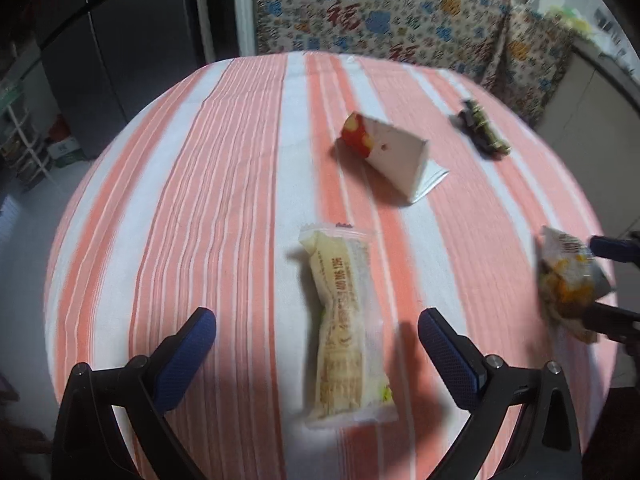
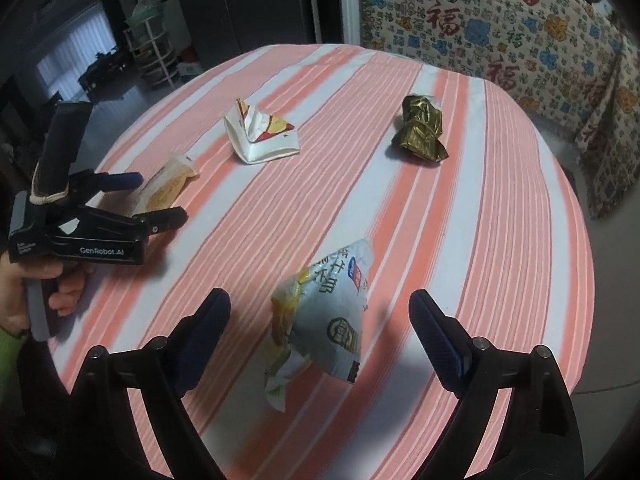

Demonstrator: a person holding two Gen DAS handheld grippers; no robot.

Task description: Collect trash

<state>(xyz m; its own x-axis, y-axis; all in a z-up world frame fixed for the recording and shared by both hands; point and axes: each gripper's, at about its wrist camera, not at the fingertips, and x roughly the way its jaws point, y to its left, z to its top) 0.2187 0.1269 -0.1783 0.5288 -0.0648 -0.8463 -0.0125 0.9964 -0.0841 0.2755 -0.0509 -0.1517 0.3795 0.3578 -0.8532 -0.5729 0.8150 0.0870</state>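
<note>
A bench (image 2: 500, 208) under a pink-and-white striped cloth is filling both views, with a patterned cover hanging behind it. Four pieces of trash are lying on it, well apart. The left gripper (image 1: 316, 332) is hovering with jaws wide on either side of a long cream snack wrapper (image 1: 344, 336), not pressing it. The right gripper (image 2: 320, 320) is standing wide too, around a crumpled white bag (image 2: 324, 320) printed in blue and yellow; its pads are not touching it, and whether it is resting on the cloth is unclear. Farther back are lying a folded red-and-white carton (image 2: 262, 134) and a crumpled gold foil wrapper (image 2: 420, 130). All look light, thin and crinkly, likely slippery, so pinching each across a bunched middle should be holding best.
</note>
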